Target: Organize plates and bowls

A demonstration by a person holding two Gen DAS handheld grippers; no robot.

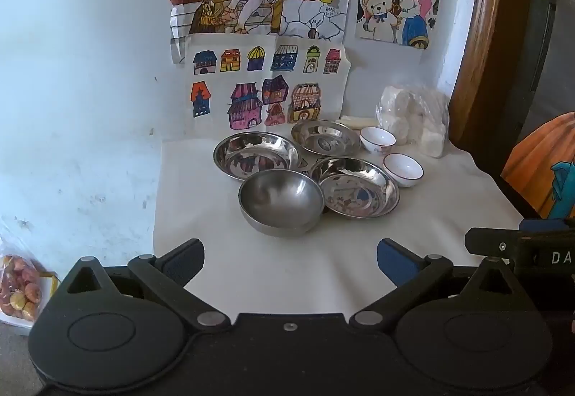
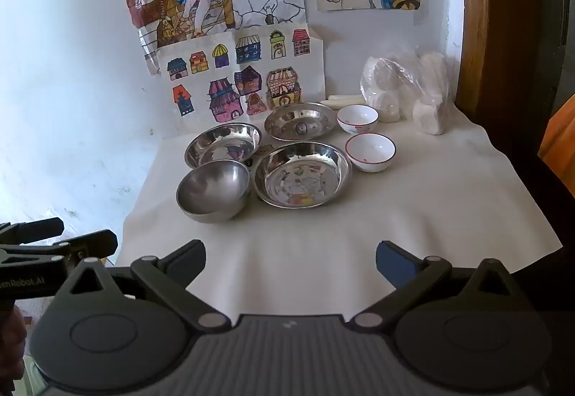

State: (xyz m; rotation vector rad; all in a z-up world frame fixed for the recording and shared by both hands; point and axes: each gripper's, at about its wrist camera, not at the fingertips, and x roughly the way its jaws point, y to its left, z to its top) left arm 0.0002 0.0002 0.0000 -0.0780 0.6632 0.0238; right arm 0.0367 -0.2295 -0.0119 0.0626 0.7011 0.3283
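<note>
Steel plates: three [image 2: 302,174] [image 2: 223,144] [image 2: 299,121]
Steel bowl: one [image 2: 214,190]
White bowls: two [image 2: 370,151] [image 2: 357,119]
Left gripper [image 1: 290,264]: jaws apart, empty
Right gripper [image 2: 290,264]: jaws apart, empty
Bagged white lumps [image 2: 409,90]: perhaps buns

Bare cloth [image 2: 323,252] before clustered dishes [image 2: 302,174] (6).

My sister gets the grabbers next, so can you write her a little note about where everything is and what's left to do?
Left gripper: open, holding nothing, hovering short of the dishes.
Right gripper: open, holding nothing, same spot.
On the white cloth: three shiny steel plates, one deep steel bowl at the front left, two small white bowls on the right.
Done: nothing stacked yet.
Left: probably nest the plates together and the bowls together.
</note>
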